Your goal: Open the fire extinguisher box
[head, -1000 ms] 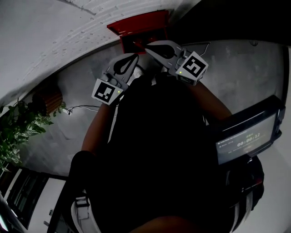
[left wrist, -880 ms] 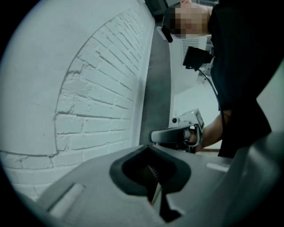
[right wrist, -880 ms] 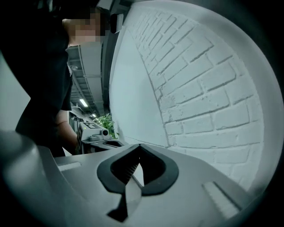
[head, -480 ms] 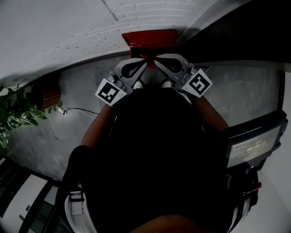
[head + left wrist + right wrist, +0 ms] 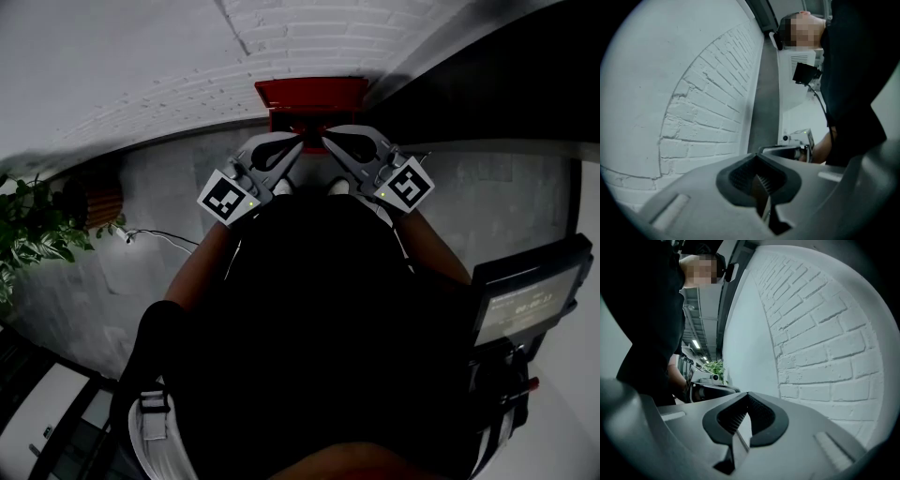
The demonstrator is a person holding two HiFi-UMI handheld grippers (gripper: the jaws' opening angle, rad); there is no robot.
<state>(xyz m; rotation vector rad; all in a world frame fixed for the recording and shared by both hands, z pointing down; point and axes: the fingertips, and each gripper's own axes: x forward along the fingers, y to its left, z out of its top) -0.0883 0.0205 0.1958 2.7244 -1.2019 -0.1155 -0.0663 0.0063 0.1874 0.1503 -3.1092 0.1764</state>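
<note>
The red fire extinguisher box [image 5: 310, 95] stands against the foot of the white brick wall [image 5: 169, 56], at the top middle of the head view. Its front is foreshortened and I cannot tell how its door stands. My left gripper [image 5: 298, 144] and right gripper [image 5: 326, 141] hang just in front of it, tips turned toward each other and nearly meeting. Both are shut with nothing between the jaws. The left gripper view shows shut jaws [image 5: 761, 182] beside the brick wall, with the right gripper [image 5: 797, 143] beyond. In the right gripper view the jaws [image 5: 743, 420] are likewise shut.
A leafy plant [image 5: 28, 234] grows at the left, with a brown ribbed object [image 5: 94, 202] and a cable [image 5: 164, 234] on the grey floor beside it. A device with a lit screen [image 5: 530, 300] sits at the right. The person's dark torso fills the lower head view.
The view has swung so the red box now sits centred at the top. Both grippers have drawn together in front of it, the left one rising slightly. Jaws stay shut.
</note>
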